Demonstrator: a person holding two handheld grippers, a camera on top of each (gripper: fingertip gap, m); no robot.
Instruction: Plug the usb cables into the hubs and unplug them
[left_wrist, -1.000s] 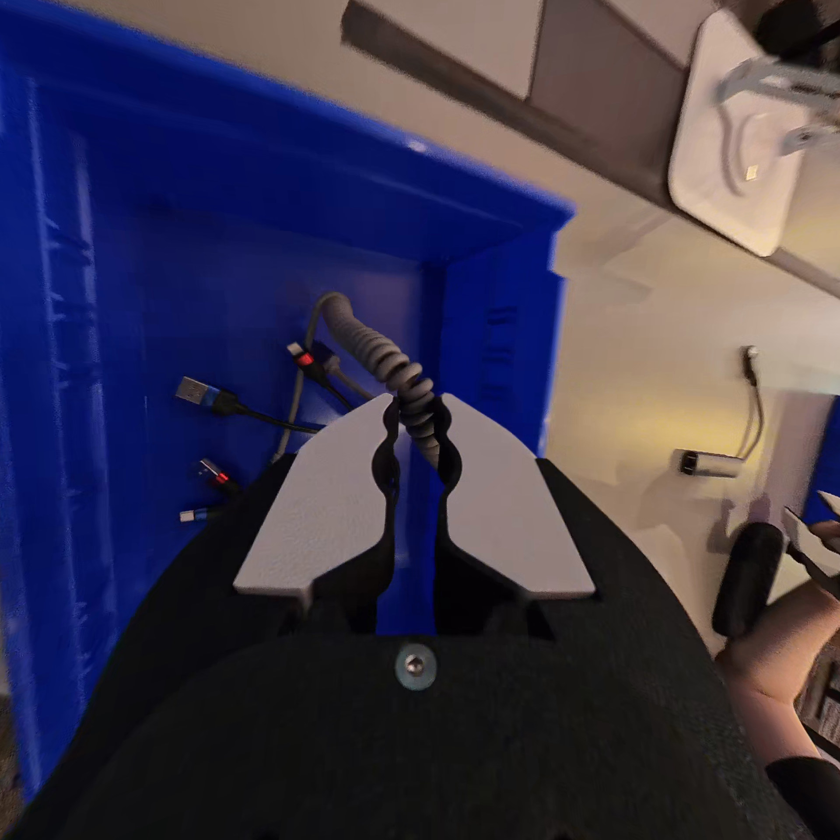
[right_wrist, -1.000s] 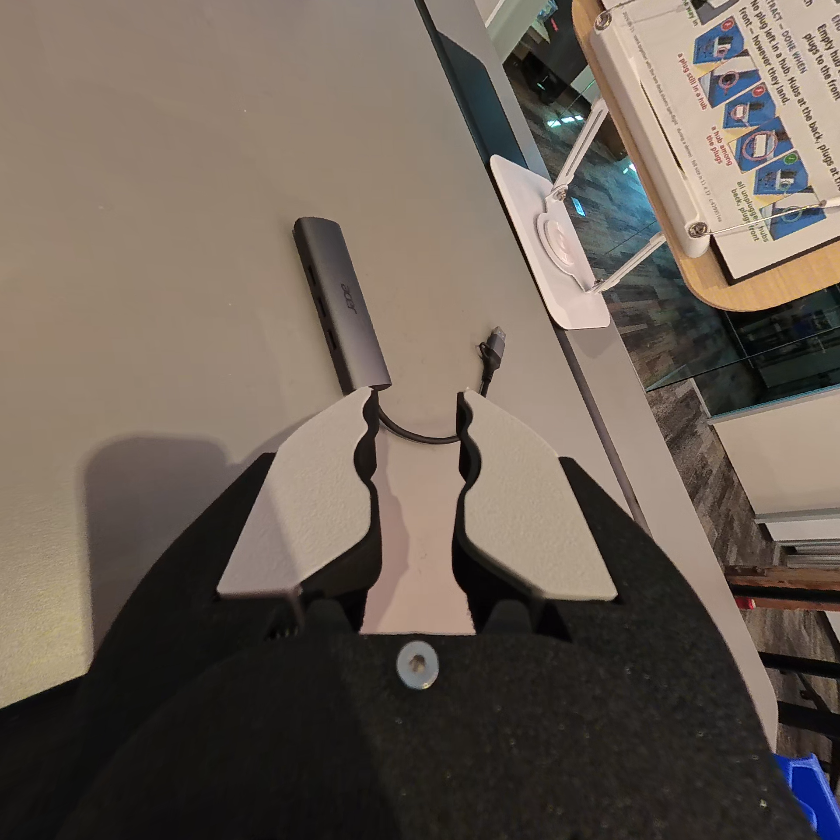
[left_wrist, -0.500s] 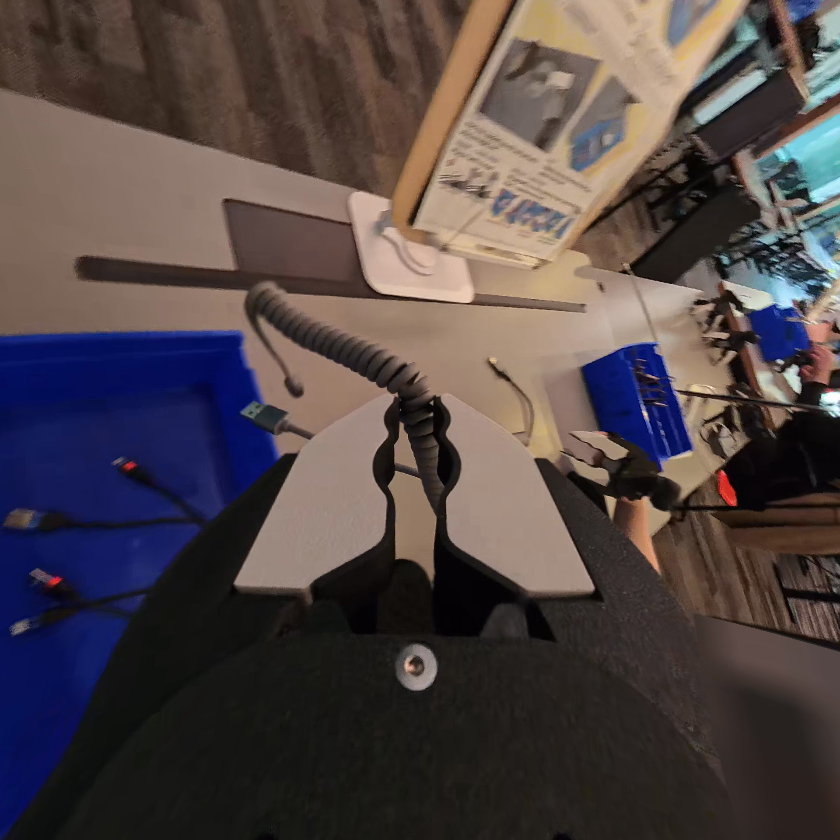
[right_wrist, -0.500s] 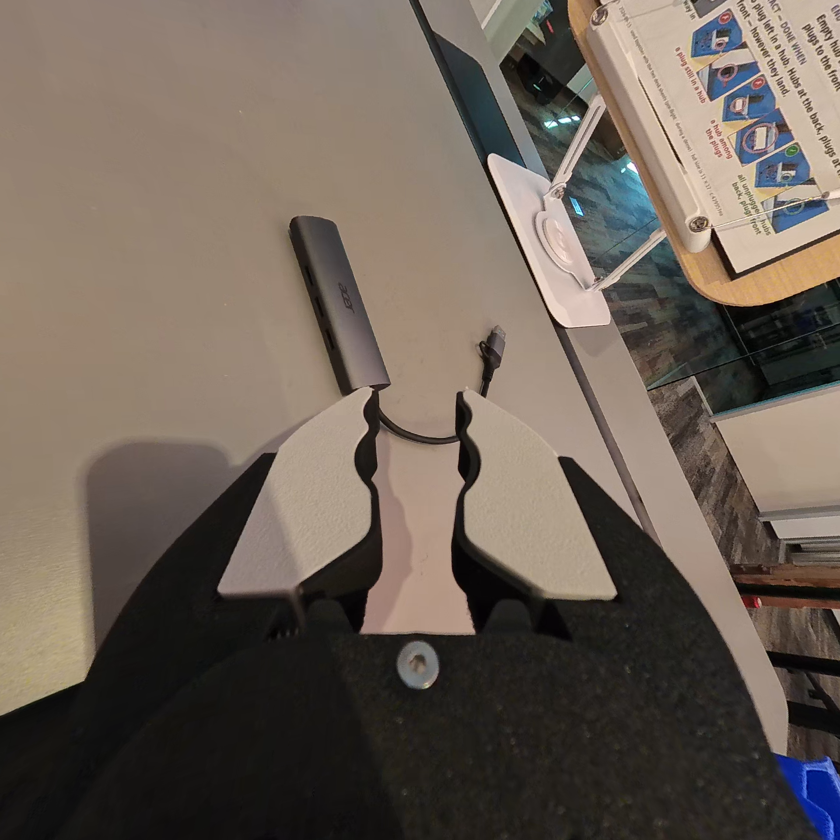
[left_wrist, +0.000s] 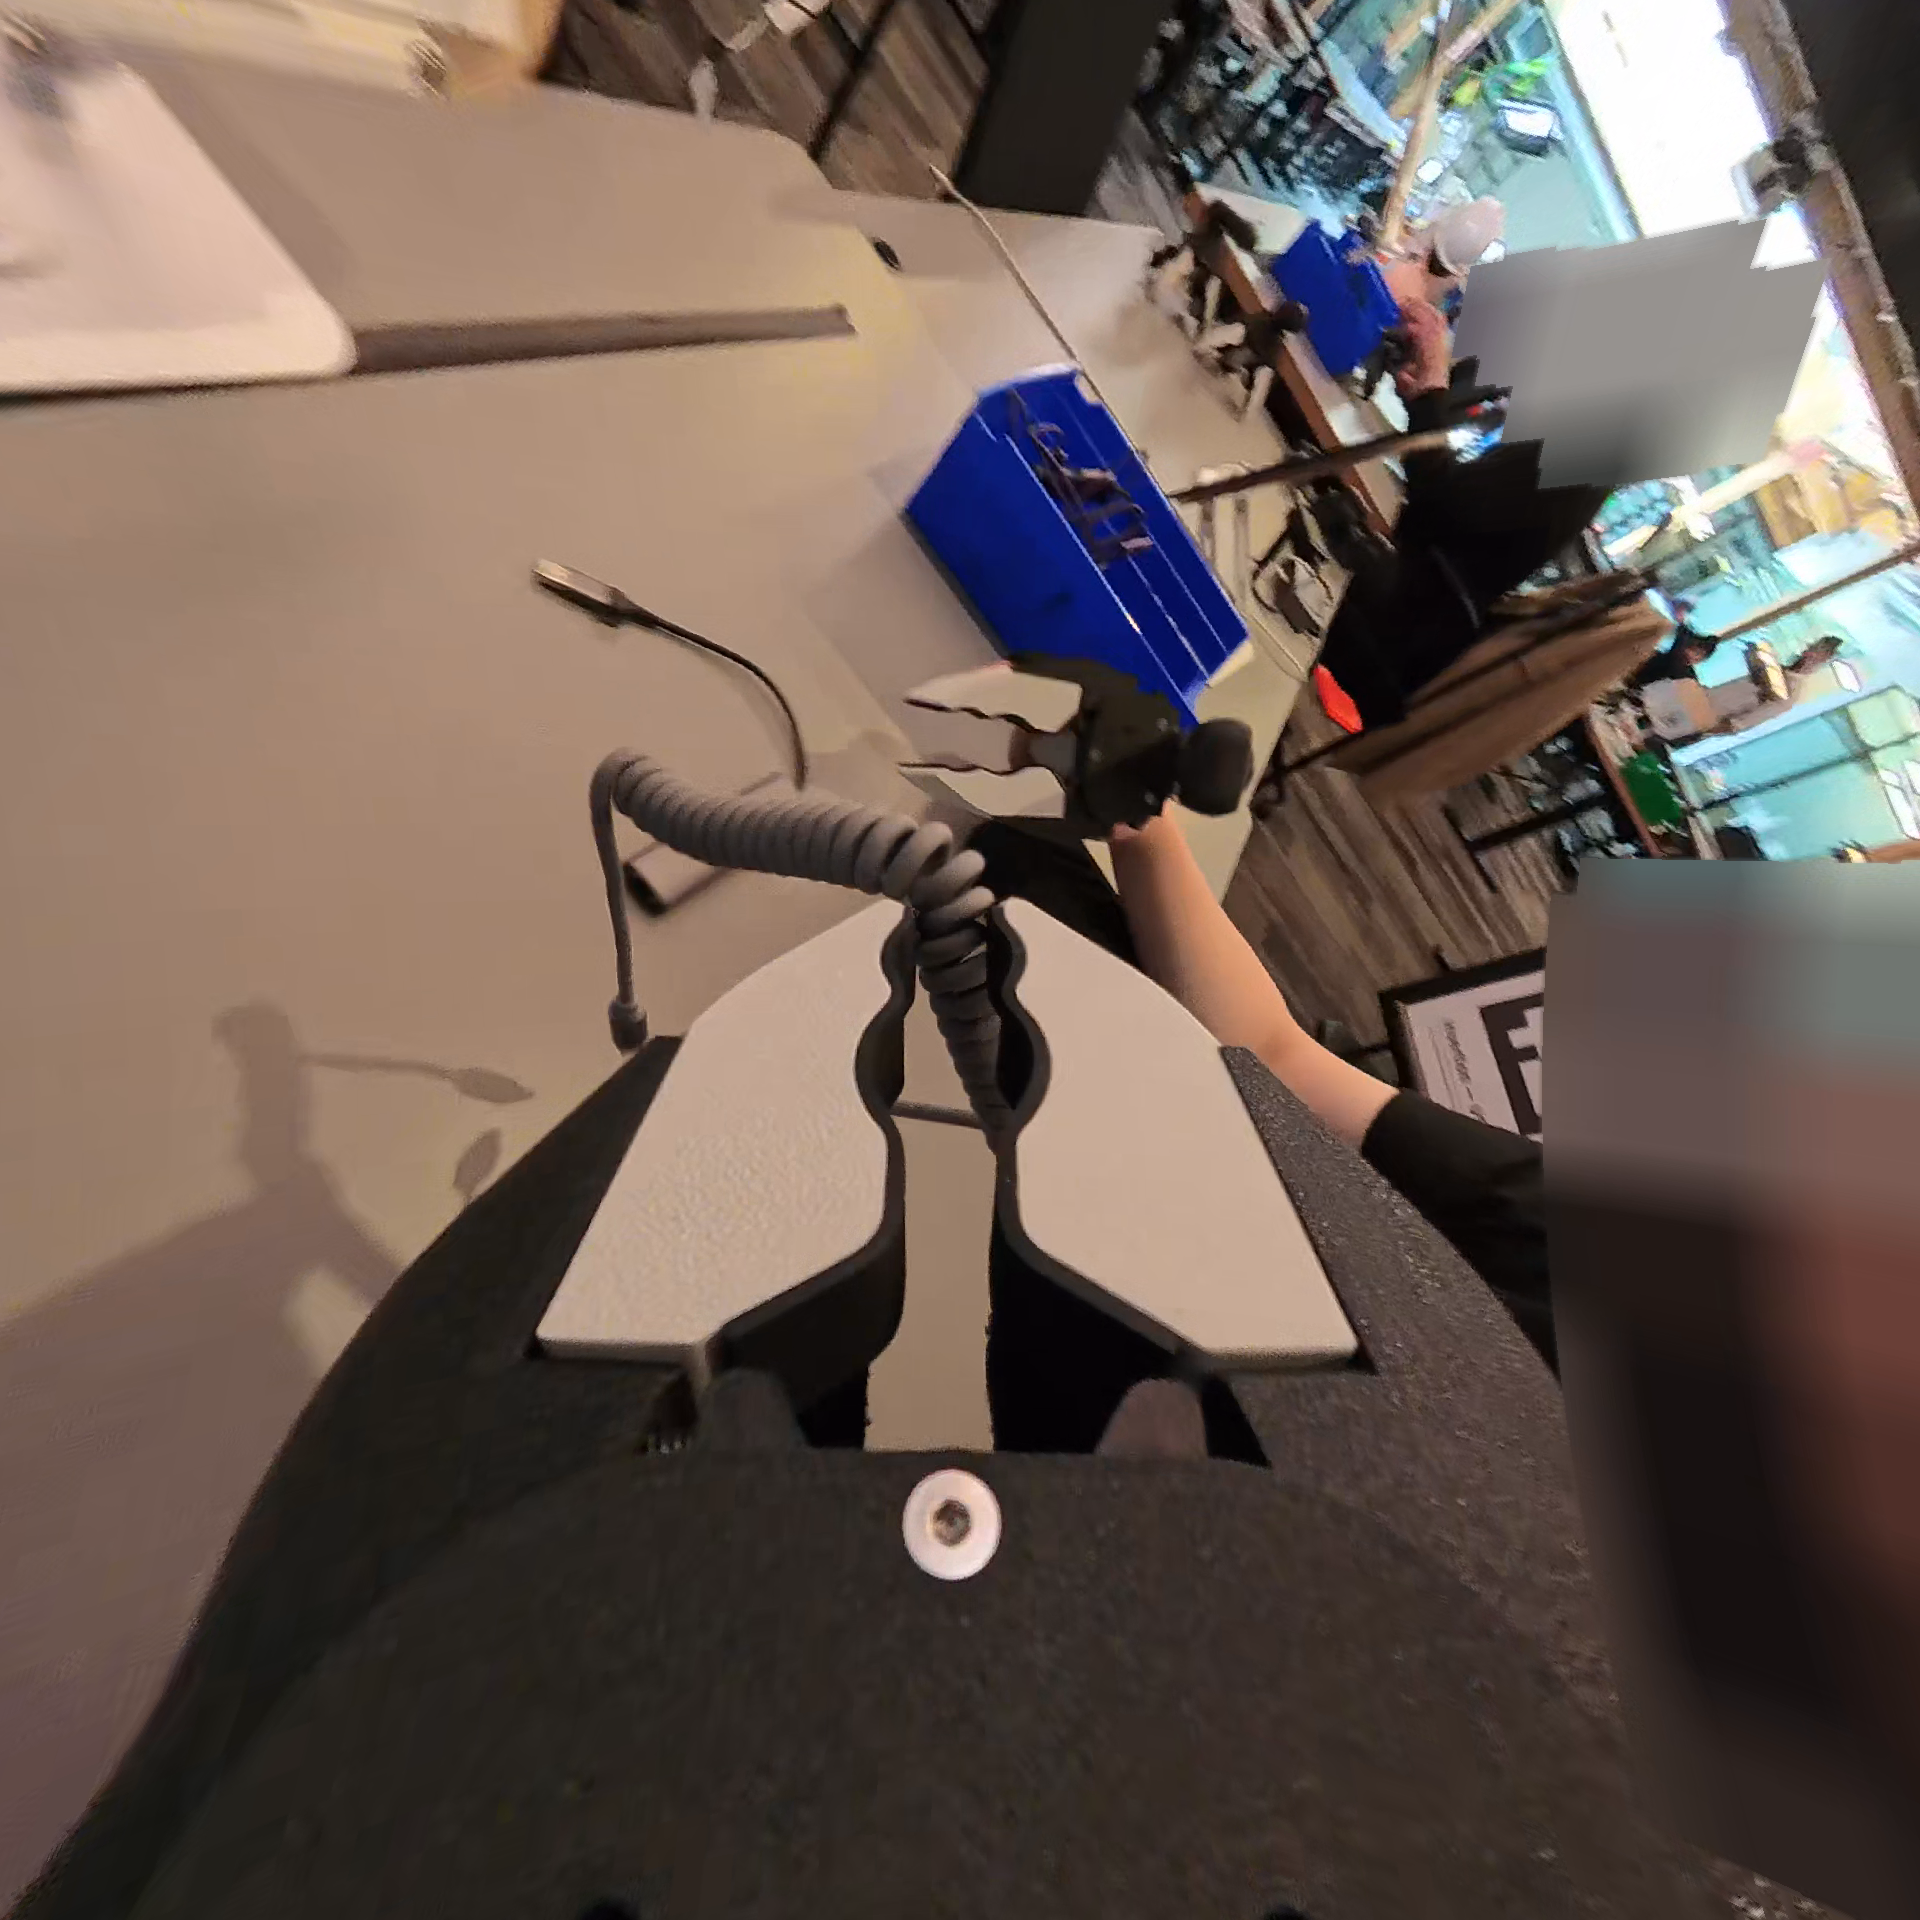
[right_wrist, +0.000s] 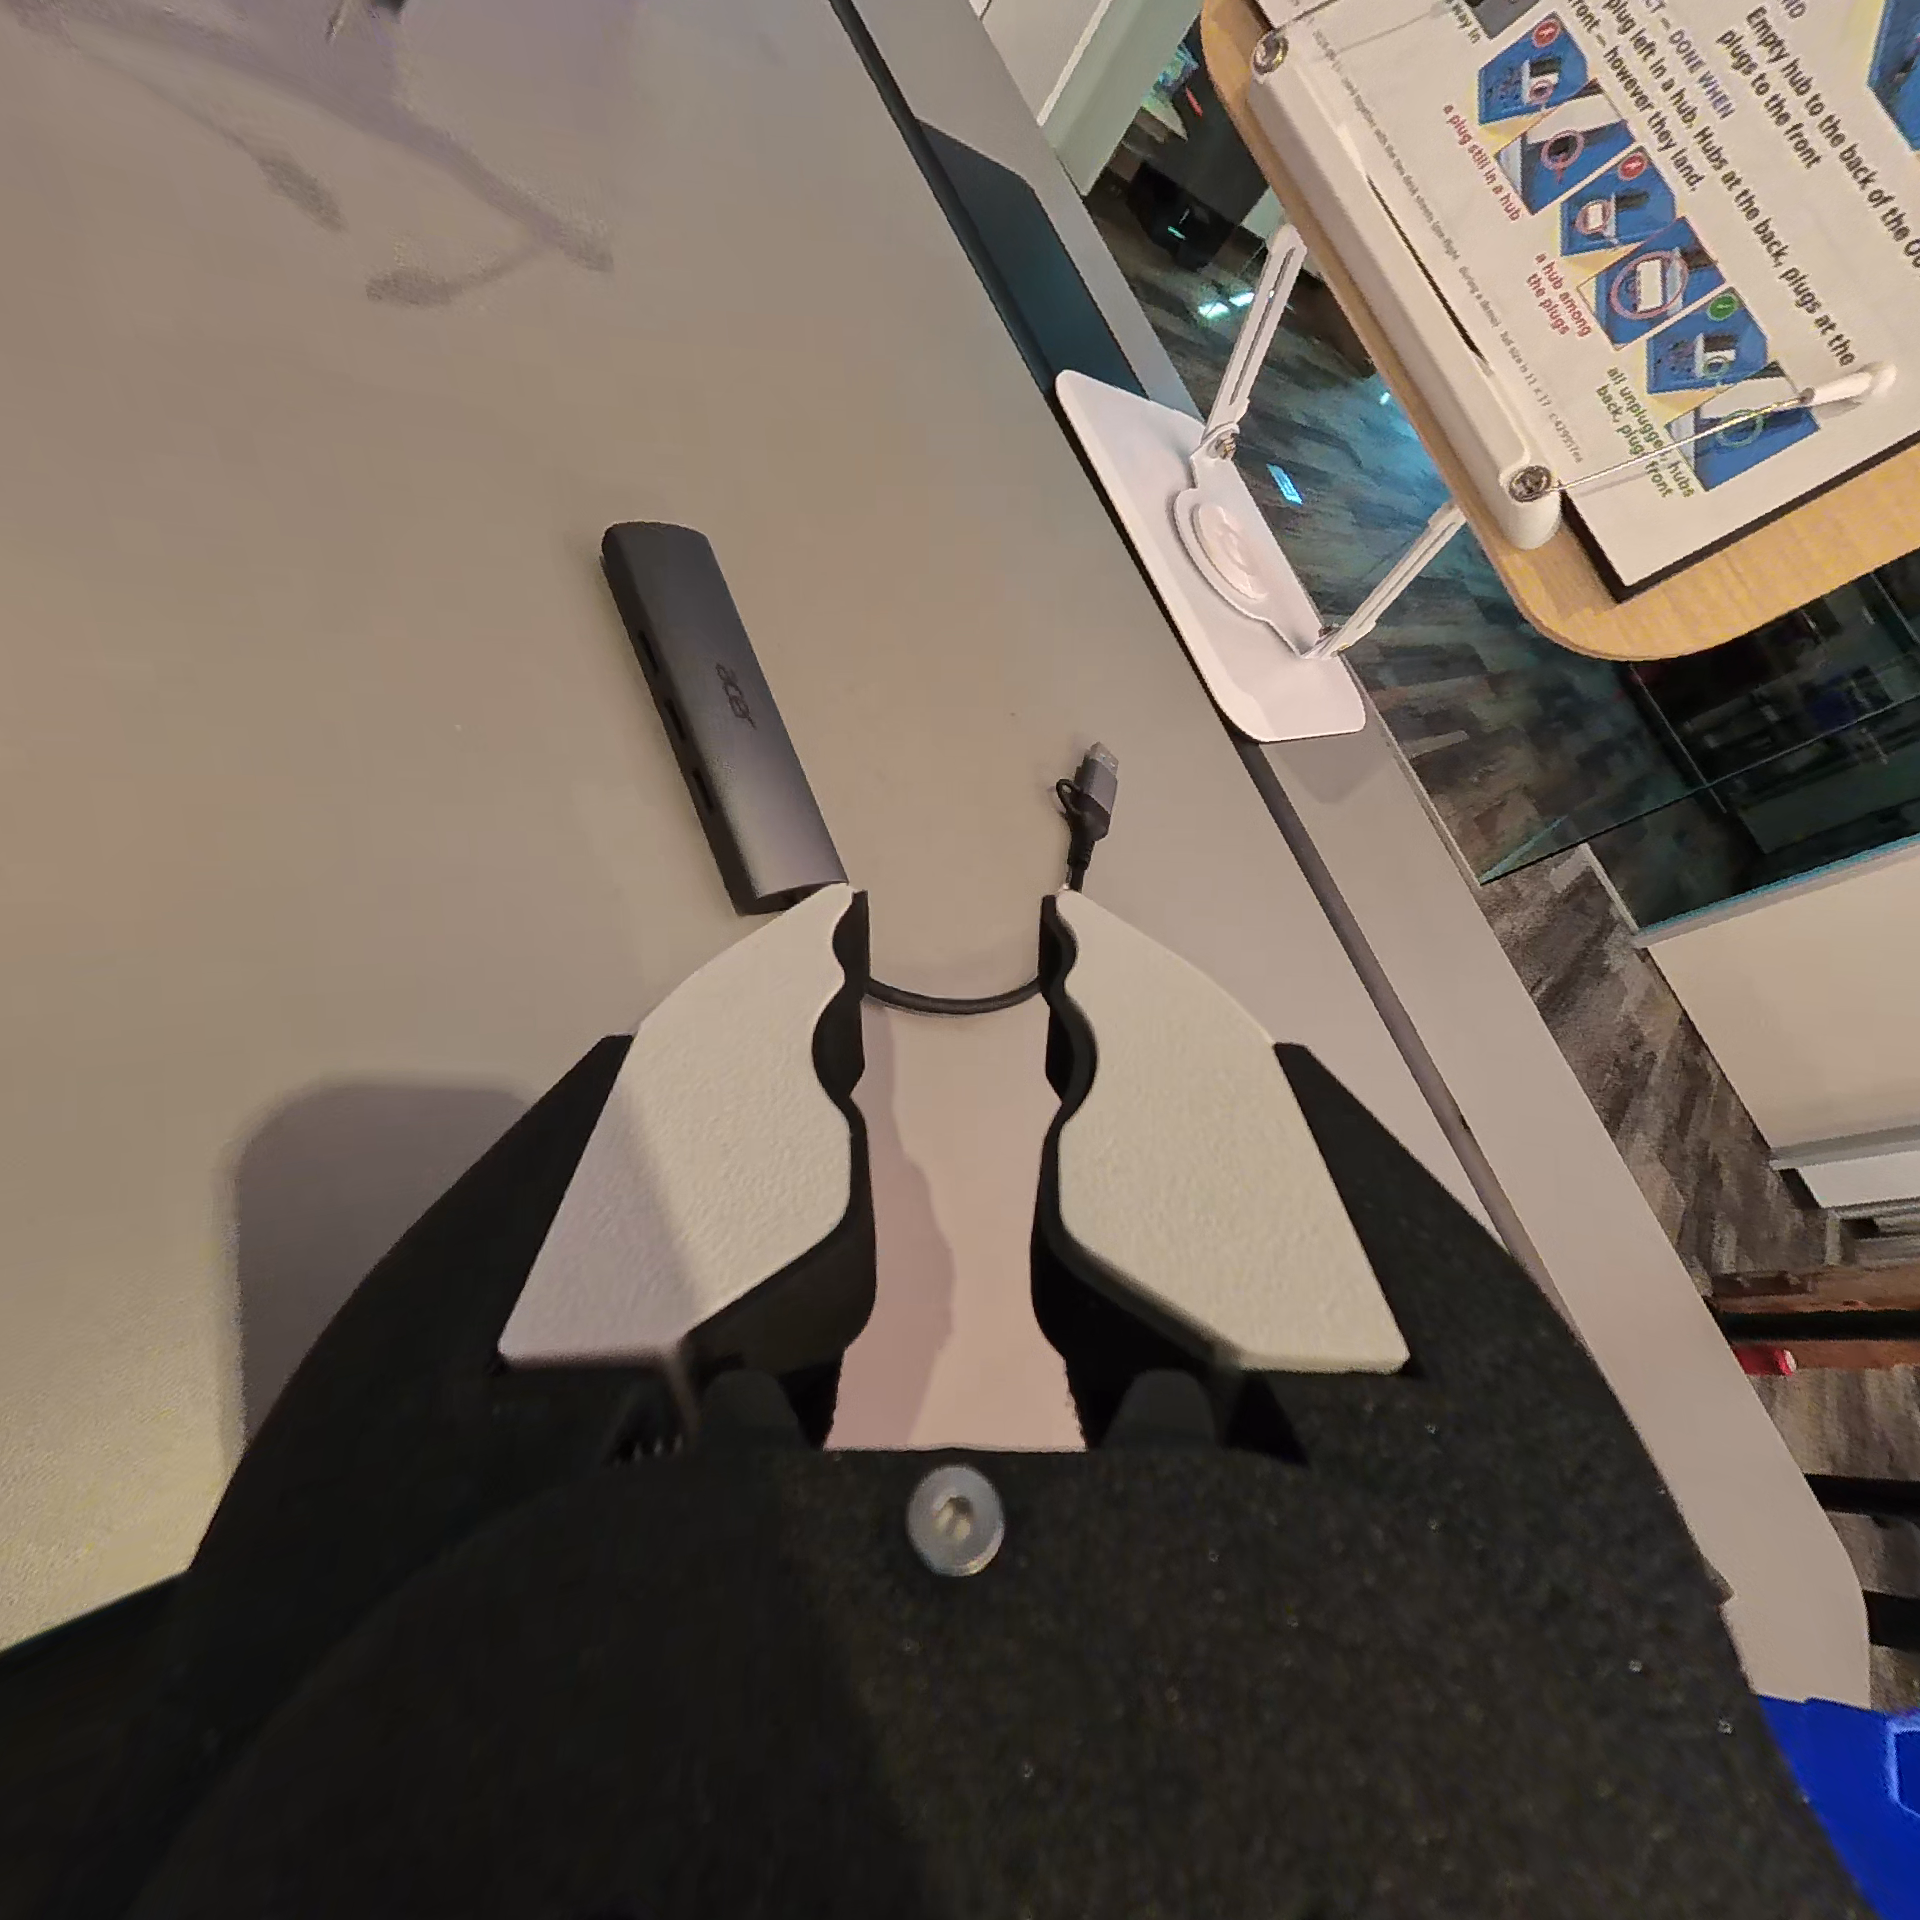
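left gripper (left_wrist: 951, 925): pinching grey coiled cable (left_wrist: 800, 821), held above the table (left_wrist: 312, 644)
right gripper (right_wrist: 951, 914): spread, nothing held
hub (right_wrist: 717, 707): on table, 11 o'clock of right tips
hub plug (right_wrist: 1096, 779): 1 o'clock, loose

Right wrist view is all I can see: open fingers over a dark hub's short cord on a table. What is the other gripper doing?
Observer: The left gripper is shut on a grey coiled cable, holding it above the table.
Operator: Is the whole cable bunched in the fingers?
Observer: No. The coil arches out to the left, and its free end hangs down beside the fingers.
Operator: Can you see my gripper from over there?
Observer: Yes. The right gripper shows farther off, with its jaws open and a blue bin beyond it.
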